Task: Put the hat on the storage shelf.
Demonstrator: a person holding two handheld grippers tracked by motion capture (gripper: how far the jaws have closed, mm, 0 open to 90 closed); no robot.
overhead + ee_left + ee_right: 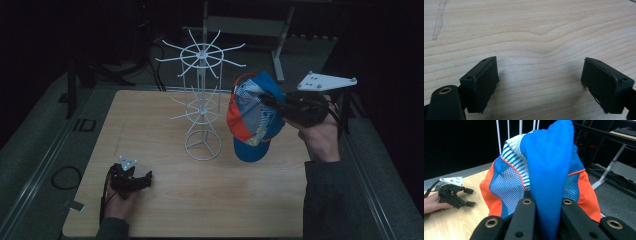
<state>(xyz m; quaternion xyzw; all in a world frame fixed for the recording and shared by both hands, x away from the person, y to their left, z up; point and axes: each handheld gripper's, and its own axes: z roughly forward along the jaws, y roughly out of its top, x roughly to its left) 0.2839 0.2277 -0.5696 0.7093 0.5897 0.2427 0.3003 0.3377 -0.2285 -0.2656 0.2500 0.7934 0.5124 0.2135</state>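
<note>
We take the white wire rack (202,100), standing upright near the middle of the table (250,200), as our mark. Left of the rack and nearer to us, our left gripper (145,179) rests low on the table in our left hand (120,202), well apart from the rack's ring base. In the left gripper view its jaws stand spread wide with bare wood grain between them and nothing held. In the right gripper view we see that same gripper lying on the wood, left of the cap (536,182). Just right of the rack, the cap (252,120) hangs in the air above the table, level with the rack's lower tier of prongs, its blue, orange and striped panels drooping down. Further right of the rack, our right gripper (272,102) holds it up: its jaws are pressed together on a fold of the cap's blue cloth, with our right hand (322,135) behind.
</note>
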